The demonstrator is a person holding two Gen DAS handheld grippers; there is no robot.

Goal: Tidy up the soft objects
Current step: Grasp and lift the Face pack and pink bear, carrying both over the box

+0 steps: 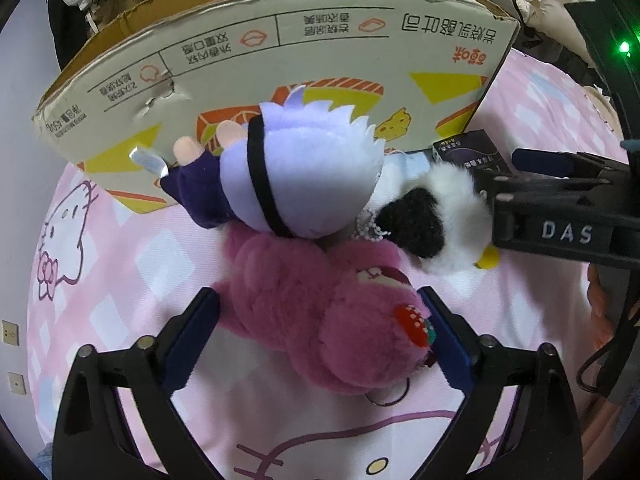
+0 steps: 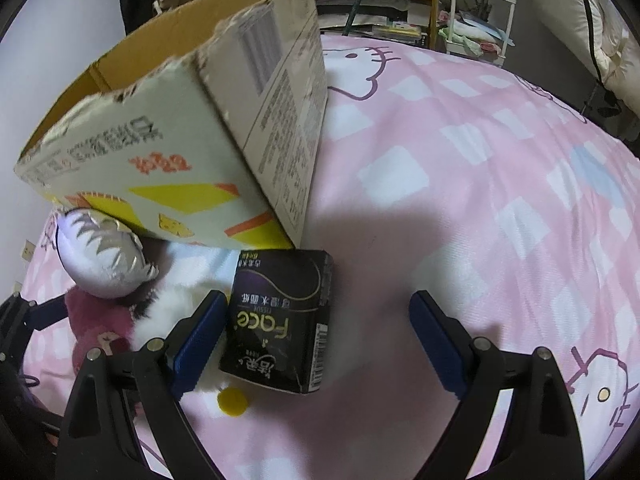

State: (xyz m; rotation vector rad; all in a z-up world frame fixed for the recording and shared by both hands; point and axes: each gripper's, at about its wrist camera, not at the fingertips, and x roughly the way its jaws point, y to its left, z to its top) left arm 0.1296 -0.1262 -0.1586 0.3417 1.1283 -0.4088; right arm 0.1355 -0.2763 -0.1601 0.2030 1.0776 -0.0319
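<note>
A bed (image 2: 460, 168) covered in pink checked cartoon-cat bedding is seen under everything. A big open cardboard box (image 1: 280, 60) is stood on it, printed side facing the cameras, top edge torn up a bit.

Right in front of the box, three plush toys are piled together. The pink fluffy plush (image 1: 304, 320) is laid nearest the left hand-held gripper (image 1: 320, 336), and it's sat between the spread blue pads; the right pad looks to be just touching the fur by the strawberry patch, the left pad is kept just clear, so nothing is really being squeezed. The purple-and-white doll (image 1: 288, 176) with the black band is laid on top of the pink one, leaning against the box. The black-and-white furry plush (image 1: 436, 216) is tucked just to the right, touching both.

A small black tissue pack (image 2: 280, 320) is found beside that furry plush, near the box corner. The right hand-held gripper (image 2: 320, 344) is held over it with fingers wide apart: the pack is sat between them, up against the left pad, well apart from the right one.
</note>
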